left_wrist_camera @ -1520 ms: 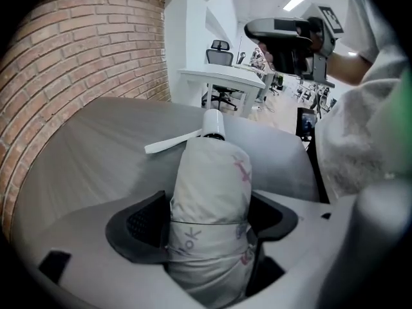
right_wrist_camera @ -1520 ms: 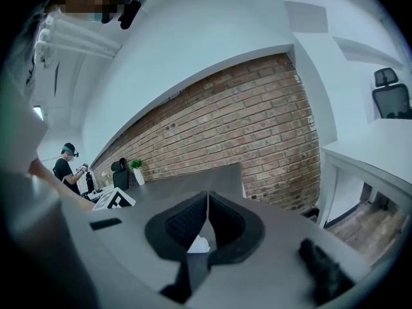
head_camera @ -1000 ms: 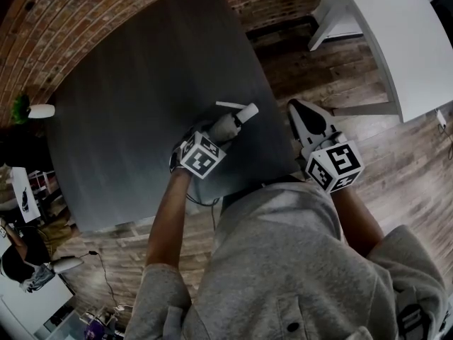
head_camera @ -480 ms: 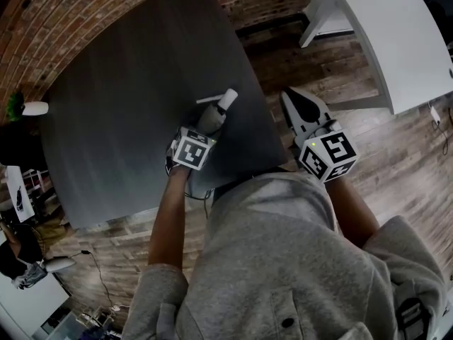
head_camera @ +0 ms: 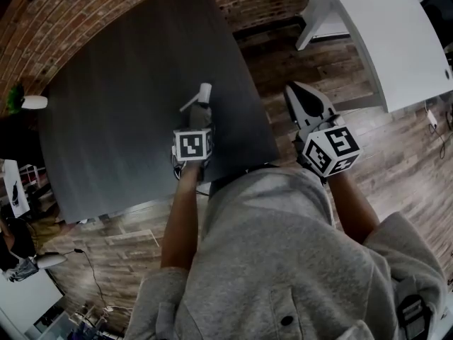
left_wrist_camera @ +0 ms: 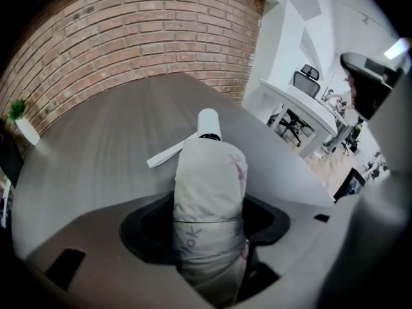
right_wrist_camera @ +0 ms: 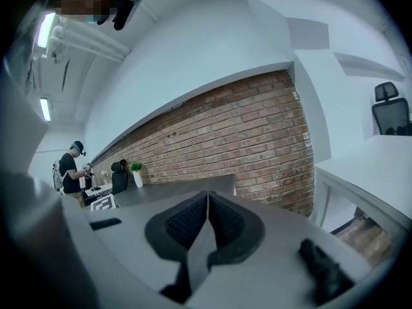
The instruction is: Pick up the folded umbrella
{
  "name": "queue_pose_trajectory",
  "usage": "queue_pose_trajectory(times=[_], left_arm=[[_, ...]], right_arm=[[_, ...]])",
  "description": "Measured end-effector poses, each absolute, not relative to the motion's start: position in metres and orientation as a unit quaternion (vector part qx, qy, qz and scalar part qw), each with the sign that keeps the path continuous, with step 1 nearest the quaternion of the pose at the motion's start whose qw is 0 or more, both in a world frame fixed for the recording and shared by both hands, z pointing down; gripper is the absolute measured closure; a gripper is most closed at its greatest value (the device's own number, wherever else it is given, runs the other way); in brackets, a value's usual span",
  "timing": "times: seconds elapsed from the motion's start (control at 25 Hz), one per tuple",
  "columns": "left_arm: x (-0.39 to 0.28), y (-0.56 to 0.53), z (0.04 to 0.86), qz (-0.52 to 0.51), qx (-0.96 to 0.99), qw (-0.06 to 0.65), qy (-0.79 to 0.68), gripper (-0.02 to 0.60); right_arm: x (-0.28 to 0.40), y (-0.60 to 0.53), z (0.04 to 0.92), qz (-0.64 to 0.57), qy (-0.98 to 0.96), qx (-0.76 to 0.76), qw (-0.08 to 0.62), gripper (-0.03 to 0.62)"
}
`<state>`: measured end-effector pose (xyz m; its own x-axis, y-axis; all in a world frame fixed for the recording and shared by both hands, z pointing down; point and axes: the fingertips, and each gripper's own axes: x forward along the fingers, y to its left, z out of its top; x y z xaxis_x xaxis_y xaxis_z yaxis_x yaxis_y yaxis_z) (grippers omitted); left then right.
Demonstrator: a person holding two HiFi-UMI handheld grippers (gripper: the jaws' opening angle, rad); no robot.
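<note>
I am gripping the folded umbrella (left_wrist_camera: pixel 209 185) in my left tongs (left_wrist_camera: pixel 209 232) over the near right part of the table (head_camera: pixel 127 83), my right tongs (right_wrist_camera: pixel 207 219) hanging shut and empty, and its soft cloth could be slipping out if I tip it.

A dark grey desk (head_camera: pixel 120 98) fills the middle of the head view, its far edge running along a red brick wall (head_camera: pixel 78 13). At the desk's far left corner stands a small green plant in a white pot (head_camera: pixel 34 103). To the right, well apart, a white table (head_camera: pixel 396 41) stands on a wooden plank floor (head_camera: pixel 318 62). A black office chair (right_wrist_camera: pixel 389 108) sits beyond it, and a person in dark clothes (right_wrist_camera: pixel 69 169) stands far off by the wall
</note>
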<state>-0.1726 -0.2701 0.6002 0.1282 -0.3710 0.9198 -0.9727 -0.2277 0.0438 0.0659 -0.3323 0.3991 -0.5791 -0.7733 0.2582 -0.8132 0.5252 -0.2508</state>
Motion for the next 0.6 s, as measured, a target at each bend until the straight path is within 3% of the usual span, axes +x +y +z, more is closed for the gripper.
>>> queue_pose_trajectory(times=[0.6], left_arm=[[-0.174, -0.254, 0.551, 0.302, 0.658, 0.359, -0.589, 0.296]], right_arm=[[0.053, -0.317, 0.395, 0.175, -0.886, 0.426, 0.050, 0.569]])
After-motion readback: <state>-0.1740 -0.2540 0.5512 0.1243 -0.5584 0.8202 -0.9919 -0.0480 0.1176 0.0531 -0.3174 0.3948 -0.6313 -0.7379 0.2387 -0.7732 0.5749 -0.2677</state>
